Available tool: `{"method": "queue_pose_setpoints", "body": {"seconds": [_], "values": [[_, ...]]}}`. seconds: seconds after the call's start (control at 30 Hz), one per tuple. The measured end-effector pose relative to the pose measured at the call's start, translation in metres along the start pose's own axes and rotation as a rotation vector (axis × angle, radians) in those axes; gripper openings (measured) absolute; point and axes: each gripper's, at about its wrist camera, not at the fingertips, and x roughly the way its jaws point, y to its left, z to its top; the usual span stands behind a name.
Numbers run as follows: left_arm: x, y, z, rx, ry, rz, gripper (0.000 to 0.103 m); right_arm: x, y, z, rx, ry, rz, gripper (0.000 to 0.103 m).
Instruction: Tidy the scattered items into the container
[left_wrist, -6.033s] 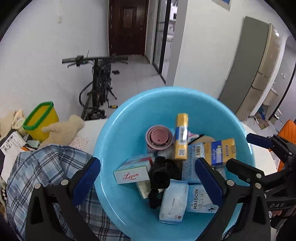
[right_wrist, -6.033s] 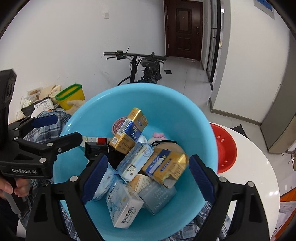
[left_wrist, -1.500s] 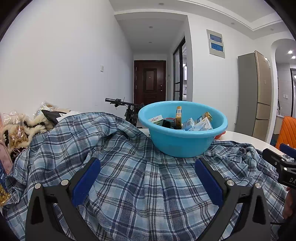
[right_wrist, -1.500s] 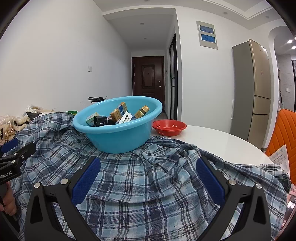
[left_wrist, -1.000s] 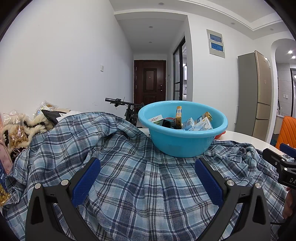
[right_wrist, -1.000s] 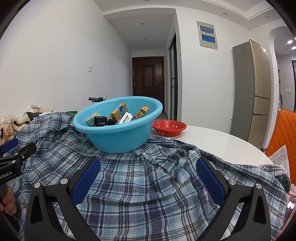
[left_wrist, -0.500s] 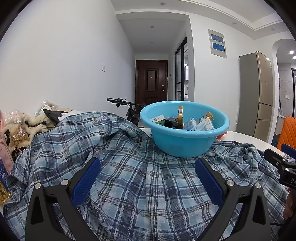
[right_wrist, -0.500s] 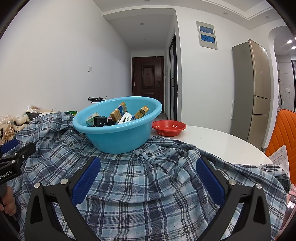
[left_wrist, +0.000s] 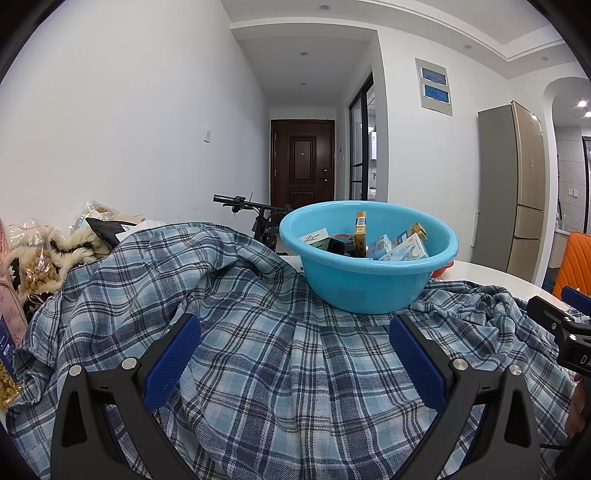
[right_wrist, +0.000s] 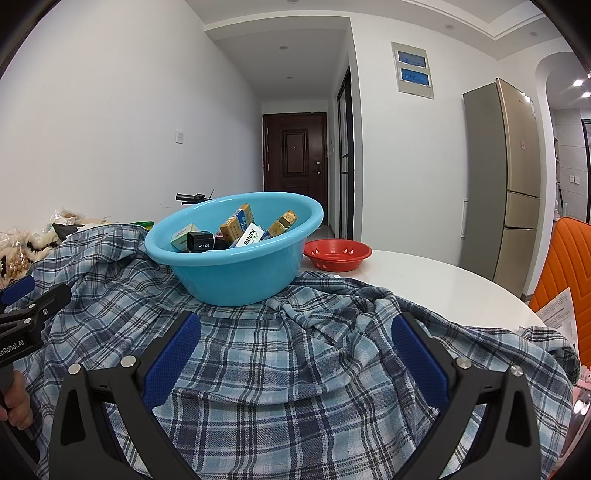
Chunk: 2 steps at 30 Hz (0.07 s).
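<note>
Resting on rumpled blue plaid cloth (left_wrist: 280, 369), the round light-blue plastic basin (left_wrist: 369, 284) could tip if snagged. Left tongs (left_wrist: 295, 354) and right tongs (right_wrist: 295, 350) gape wide, empty.

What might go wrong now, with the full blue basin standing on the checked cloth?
The blue plastic basin rests on the rumpled blue checked cloth, so a pull on the cloth may tip it. Its boxes stand near the rim and may fall out. Both the left gripper and the right gripper are open.

Left claw (left_wrist: 293, 356), right claw (right_wrist: 295, 354): black frames, blue pads, silver screws.
</note>
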Motion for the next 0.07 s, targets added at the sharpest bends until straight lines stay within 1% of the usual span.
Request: {"method": "queue_pose_setpoints", "body": {"seconds": [0.07], "values": [[-0.0003, 0.0000, 0.0000, 0.001, 0.000, 0.001, 0.103, 0.0000, 0.0000, 0.0000, 0.000, 0.000, 0.000, 0.103]]}}
